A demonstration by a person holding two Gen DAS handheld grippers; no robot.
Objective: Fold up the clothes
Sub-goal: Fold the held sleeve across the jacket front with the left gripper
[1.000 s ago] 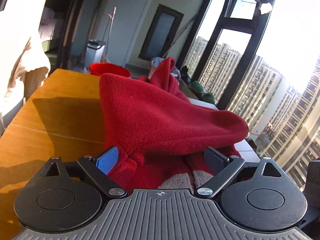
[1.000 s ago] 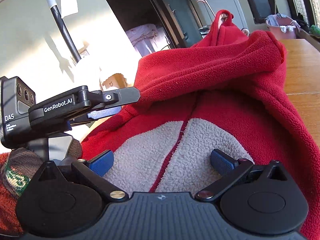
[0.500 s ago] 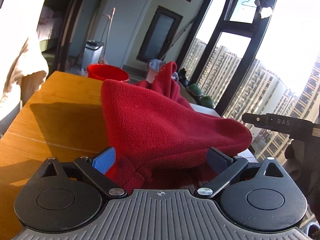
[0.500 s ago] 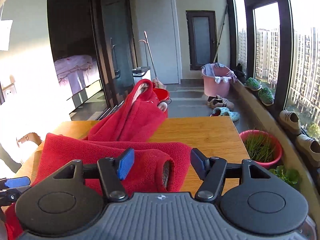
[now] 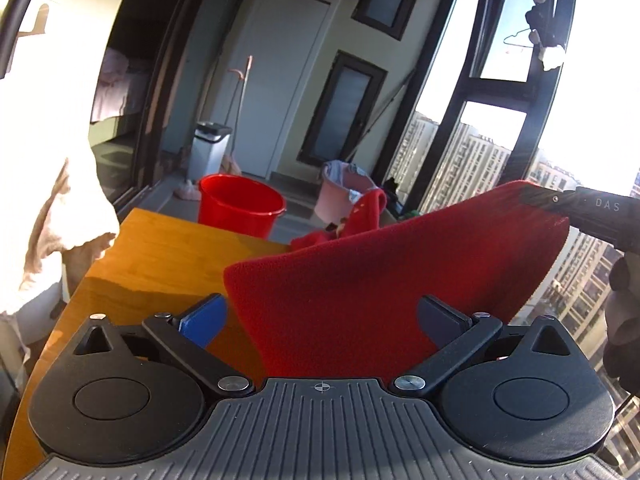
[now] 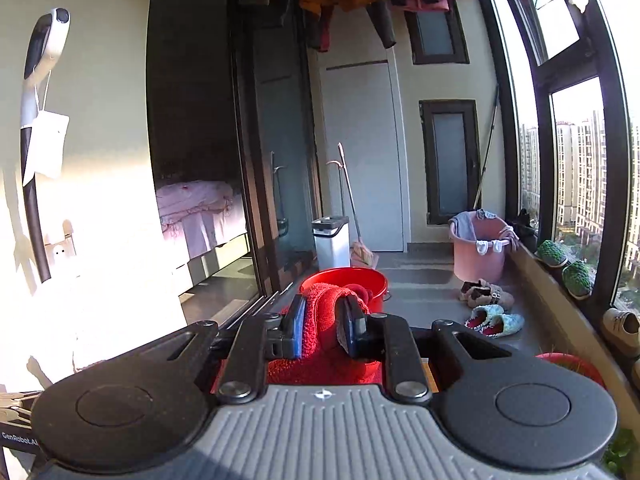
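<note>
A red fleece garment (image 5: 360, 288) hangs stretched above the wooden table (image 5: 160, 252). My left gripper (image 5: 320, 316) is open, and the cloth drapes down between its blue-padded fingers (image 5: 204, 316). My right gripper (image 6: 323, 330) is shut on a bunched fold of the red fleece (image 6: 324, 316) and holds it raised. In the left wrist view the right gripper's black finger (image 5: 576, 204) pinches the garment's upper right corner. The lower part of the garment is hidden behind my left gripper body.
A red bucket (image 5: 240, 208) stands just beyond the table's far edge, with a white bin (image 6: 330, 240) and a pink laundry basket (image 6: 478, 246) on the balcony floor. Slippers (image 6: 494, 320) lie near the window sill. Clothes hang overhead.
My right gripper has closed on the fleece and lifted it, pulling the cloth up and to the right. The garment is now taut in front of my left gripper, which stays open.
</note>
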